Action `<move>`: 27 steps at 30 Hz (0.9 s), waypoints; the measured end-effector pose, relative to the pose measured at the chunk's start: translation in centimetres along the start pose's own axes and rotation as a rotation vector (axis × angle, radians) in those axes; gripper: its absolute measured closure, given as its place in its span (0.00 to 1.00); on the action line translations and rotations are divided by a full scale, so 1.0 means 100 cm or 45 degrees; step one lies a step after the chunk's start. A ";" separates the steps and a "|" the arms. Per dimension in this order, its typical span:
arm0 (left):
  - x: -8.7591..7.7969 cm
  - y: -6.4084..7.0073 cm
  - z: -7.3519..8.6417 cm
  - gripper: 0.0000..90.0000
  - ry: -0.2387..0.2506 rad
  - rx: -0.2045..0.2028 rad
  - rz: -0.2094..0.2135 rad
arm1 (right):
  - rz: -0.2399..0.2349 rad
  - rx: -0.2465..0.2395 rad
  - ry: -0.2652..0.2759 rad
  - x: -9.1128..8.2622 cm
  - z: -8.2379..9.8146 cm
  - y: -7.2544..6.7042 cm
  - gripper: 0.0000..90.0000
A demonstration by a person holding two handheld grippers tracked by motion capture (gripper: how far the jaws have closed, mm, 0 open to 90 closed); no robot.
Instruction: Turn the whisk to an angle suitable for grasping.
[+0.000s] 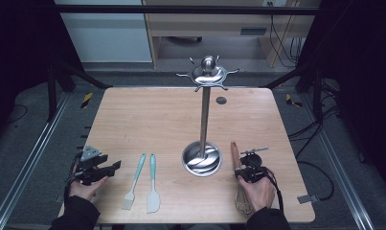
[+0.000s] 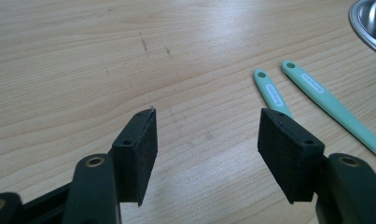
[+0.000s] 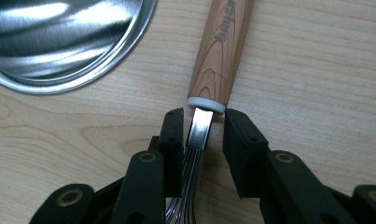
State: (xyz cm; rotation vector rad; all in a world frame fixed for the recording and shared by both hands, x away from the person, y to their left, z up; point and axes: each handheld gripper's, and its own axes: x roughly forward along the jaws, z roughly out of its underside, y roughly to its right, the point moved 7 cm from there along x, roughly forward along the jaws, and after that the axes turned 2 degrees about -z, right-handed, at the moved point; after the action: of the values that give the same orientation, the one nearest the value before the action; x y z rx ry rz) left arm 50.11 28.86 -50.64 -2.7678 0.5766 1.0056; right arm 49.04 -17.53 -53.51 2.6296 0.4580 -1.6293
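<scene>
Right of the steel stand base [image 1: 201,159], right gripper [image 3: 202,135] straddles the wooden-handled wire whisk [image 3: 221,46], jaws not closed; left gripper [image 2: 206,140] gapes empty.

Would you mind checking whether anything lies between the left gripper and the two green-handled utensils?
Nothing visible does. The left gripper stands open over bare table, and the brush and the spatula lie side by side ahead and to its right, with only wood between. The stand's base sits farther off, beyond them.

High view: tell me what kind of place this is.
Likely a lab recording rig, not a kitchen: a wooden table inside a black frame, loose cables on the floor, and kitchen tools laid around a steel rack.
</scene>
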 end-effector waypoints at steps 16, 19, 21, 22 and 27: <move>0.000 0.001 0.000 0.43 0.004 0.005 0.009 | -0.009 -0.134 -0.059 -0.003 0.005 0.009 0.90; 0.000 0.002 0.000 0.43 0.003 0.005 0.012 | -0.023 -0.127 -0.050 -0.003 0.005 0.010 0.90; 0.000 0.002 0.000 0.43 0.004 0.005 0.011 | -0.026 -0.123 -0.047 -0.003 0.006 0.010 0.89; 0.000 0.002 0.000 0.43 0.003 0.007 0.012 | -0.025 -0.122 -0.045 -0.003 0.006 0.010 0.89; 0.001 0.002 0.000 0.43 -0.002 0.011 0.012 | -0.030 -0.121 -0.043 -0.002 0.006 0.010 0.89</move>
State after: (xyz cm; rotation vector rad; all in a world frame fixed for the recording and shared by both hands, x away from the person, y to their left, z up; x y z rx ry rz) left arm 50.08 28.71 -50.69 -2.7589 0.5928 1.0049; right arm 48.74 -18.64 -53.75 2.5345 0.5531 -1.6131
